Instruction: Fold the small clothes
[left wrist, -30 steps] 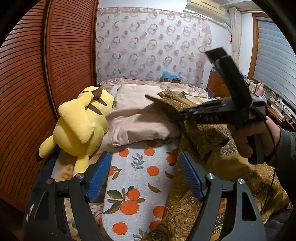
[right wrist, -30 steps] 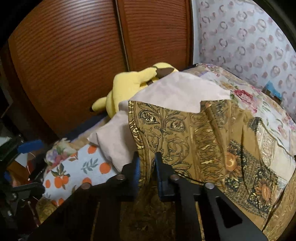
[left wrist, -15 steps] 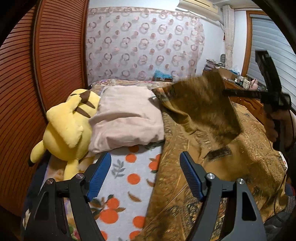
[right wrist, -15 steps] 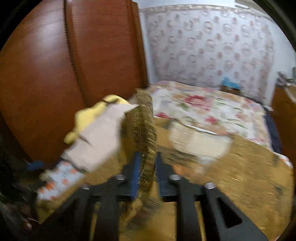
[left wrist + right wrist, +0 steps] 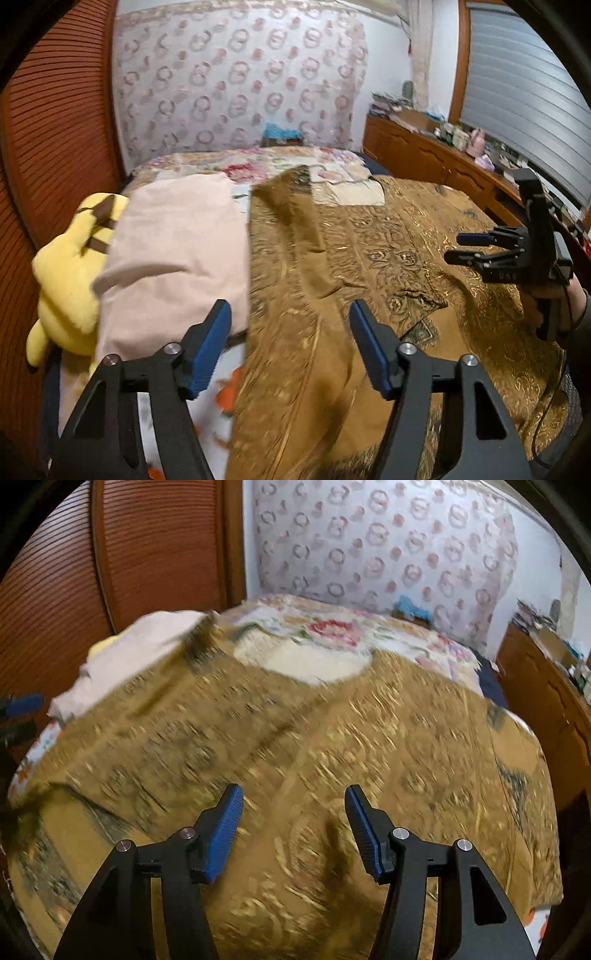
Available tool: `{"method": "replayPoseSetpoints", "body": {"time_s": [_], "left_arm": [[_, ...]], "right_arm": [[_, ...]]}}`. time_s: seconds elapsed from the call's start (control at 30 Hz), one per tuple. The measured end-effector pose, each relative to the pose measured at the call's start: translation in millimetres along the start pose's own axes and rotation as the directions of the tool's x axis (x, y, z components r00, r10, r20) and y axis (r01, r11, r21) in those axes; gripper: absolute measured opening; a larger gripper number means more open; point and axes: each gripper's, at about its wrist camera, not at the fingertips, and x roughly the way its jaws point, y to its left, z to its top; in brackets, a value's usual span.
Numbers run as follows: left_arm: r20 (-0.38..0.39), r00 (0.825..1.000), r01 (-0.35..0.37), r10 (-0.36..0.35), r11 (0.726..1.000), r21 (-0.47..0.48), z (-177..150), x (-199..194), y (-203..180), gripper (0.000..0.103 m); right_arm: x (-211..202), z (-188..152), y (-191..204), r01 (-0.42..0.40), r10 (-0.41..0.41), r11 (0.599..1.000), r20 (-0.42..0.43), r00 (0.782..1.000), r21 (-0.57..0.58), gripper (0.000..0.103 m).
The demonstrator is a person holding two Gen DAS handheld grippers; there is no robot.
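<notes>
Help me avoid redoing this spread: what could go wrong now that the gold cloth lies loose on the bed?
The gold patterned cloth still has a raised fold near the pink pillow; folding over it may set creases. Its left edge overlaps the pillow, so the open left gripper might catch both. The right gripper, jaws just opened, holds nothing.

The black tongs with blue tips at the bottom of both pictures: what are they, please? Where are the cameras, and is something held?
They are two hand-held grippers; a person holds one in each hand. Each carries a wide-angle camera looking along its own fingers. One picture comes from the left gripper, the other from the right gripper; the left view also shows the right one from the side. On the bed lie a golden patterned cloth, a pink pillow and a yellow plush toy. The right jaws have just been opening, the left closing somewhat; both stand open and hold nothing.
</notes>
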Motion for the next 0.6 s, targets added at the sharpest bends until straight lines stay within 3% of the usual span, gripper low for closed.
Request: {"method": "replayPoseSetpoints", "body": {"time_s": [0.1,0.2,0.6], "left_arm": [[-0.032,0.999,0.017,-0.016,1.0,0.009,9.9,17.5,-4.9,0.056],[-0.053,0.998,0.023,-0.022,0.999,0.026,18.7,33.4,-9.0,0.041],[-0.166,0.986,0.02,-0.009,0.998,0.065,51.8,89.3,-15.9,0.04]], "right_arm": [[1.7,-8.6,-10.2,0.027,-0.026,1.0,-0.022,0.999,0.012,0.059],[8.4,-8.0,-15.6,0.023,-0.023,1.0,-0.035,0.999,0.019,0.062],[1.7,-11.9,-27.3,0.026,-0.025,1.0,-0.029,0.999,0.015,0.071]]}}
